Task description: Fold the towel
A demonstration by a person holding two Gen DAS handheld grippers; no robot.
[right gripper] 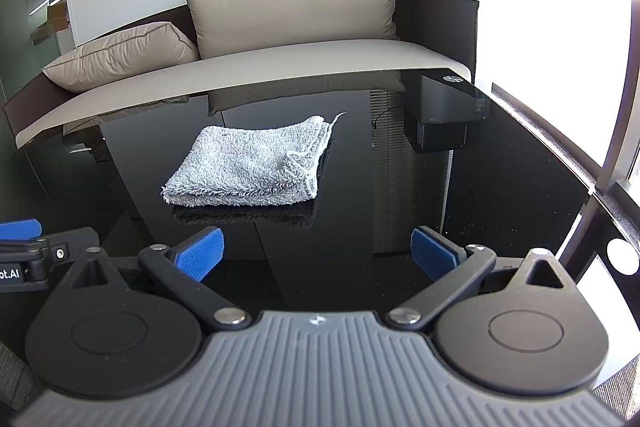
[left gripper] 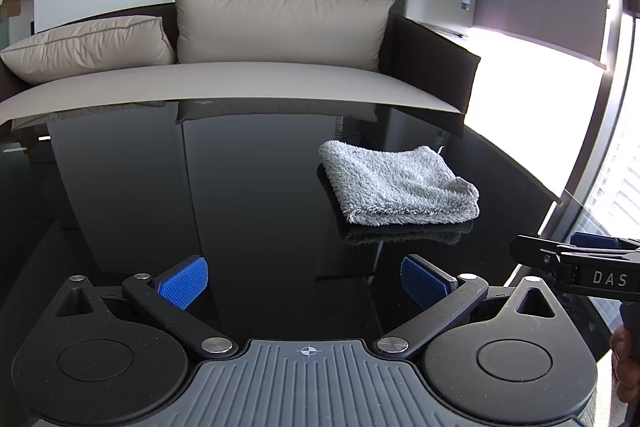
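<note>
Towel (right gripper: pixel 248 163), grey, lies folded in a thick square on the black table (right gripper: pixel 460 207). Left claw (left gripper: pixel 304 283) and right claw (right gripper: pixel 316 255) hover near it, both wide open and empty. Beyond stands a sofa (left gripper: pixel 260 83).

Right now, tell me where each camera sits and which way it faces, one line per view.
Left wrist: sits on the left gripper, looking forward over the glossy black table toward the beige-cushioned sofa; its blue-padded jaws stand open, the right gripper at its right edge.
Right wrist: sits on the right gripper, facing likewise; jaws open, left gripper at its left edge.
Shared: the folded grey fluffy towel, table, sofa.
</note>
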